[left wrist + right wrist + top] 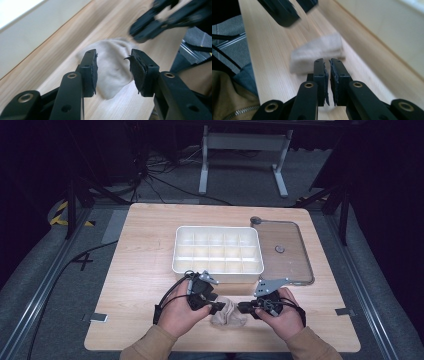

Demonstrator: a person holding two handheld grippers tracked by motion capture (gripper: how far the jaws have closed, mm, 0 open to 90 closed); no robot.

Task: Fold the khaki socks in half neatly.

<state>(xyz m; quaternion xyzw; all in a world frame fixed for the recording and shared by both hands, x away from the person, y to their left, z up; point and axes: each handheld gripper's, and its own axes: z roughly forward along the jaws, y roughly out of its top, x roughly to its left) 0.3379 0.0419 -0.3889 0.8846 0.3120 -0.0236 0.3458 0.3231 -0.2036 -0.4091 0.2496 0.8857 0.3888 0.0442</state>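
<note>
The small beige folded cloth [229,313] lies loose on the pale wooden worktop [140,270], just in front of the white compartment tray [218,251] — long axis running hand to hand. Left gripper [215,308] fingers apart and straddling it, nearer; right gripper [243,308] fingers almost together, empty. Dark room behind.

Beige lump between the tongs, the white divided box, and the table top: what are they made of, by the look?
Beige lump: soft knit fabric, matte, probably a sock; it slumps and creases. Box: likely moulded plastic, smooth, slightly glossy, thin even dividers. Table: pale wood or wood-look laminate, grain lines visible, satin finish; the pictures cannot tell which.
</note>
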